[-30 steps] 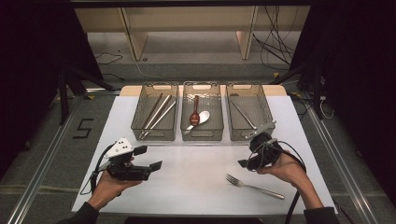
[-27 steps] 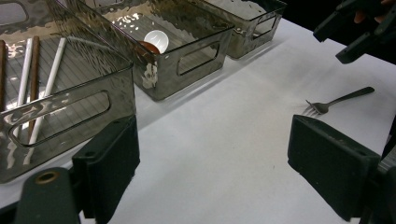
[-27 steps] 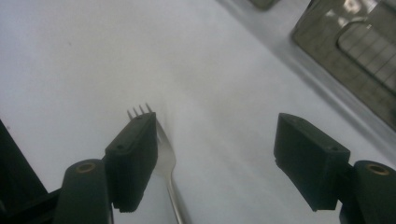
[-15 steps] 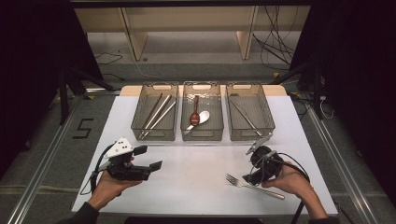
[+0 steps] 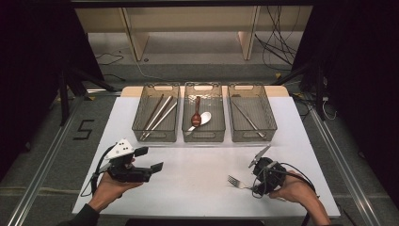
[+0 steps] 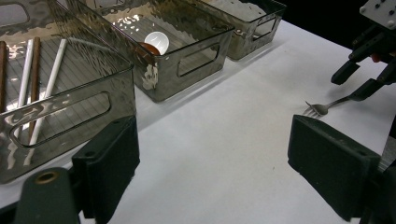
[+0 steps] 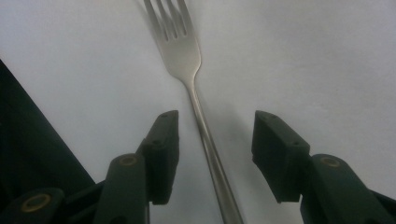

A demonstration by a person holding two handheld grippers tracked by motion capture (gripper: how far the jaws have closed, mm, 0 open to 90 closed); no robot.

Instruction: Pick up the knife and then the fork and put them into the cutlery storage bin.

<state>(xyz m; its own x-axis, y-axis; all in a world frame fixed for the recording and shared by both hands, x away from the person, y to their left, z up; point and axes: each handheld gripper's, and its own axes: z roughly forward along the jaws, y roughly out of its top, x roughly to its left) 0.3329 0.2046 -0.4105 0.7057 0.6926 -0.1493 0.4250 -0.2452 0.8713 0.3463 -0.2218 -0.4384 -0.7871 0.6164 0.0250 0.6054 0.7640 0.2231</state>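
Because three clear bins sit in a row at 12 o'clock on the white table (image 5: 197, 188), each with one kind of utensil, the layout reads as a sorting job: sticks in the left bin (image 5: 156, 120), two spoons in the middle bin (image 5: 203, 119), one thin metal piece in the right bin (image 5: 251, 118).

Lone fork (image 7: 183, 56) lies flat on the table at about 5 o'clock, tines toward the middle, well apart from the bins. Likely the next piece to sort, probably into the right bin, though the piece there is too small to identify.

Right gripper (image 7: 210, 140): low over the fork, jaws parted moderately, one on each side of the handle, not touching it. Nothing held.

Left gripper (image 6: 212, 154): at 7 o'clock, held above the table, jaws wide apart, empty. Looks parked, out of the way.
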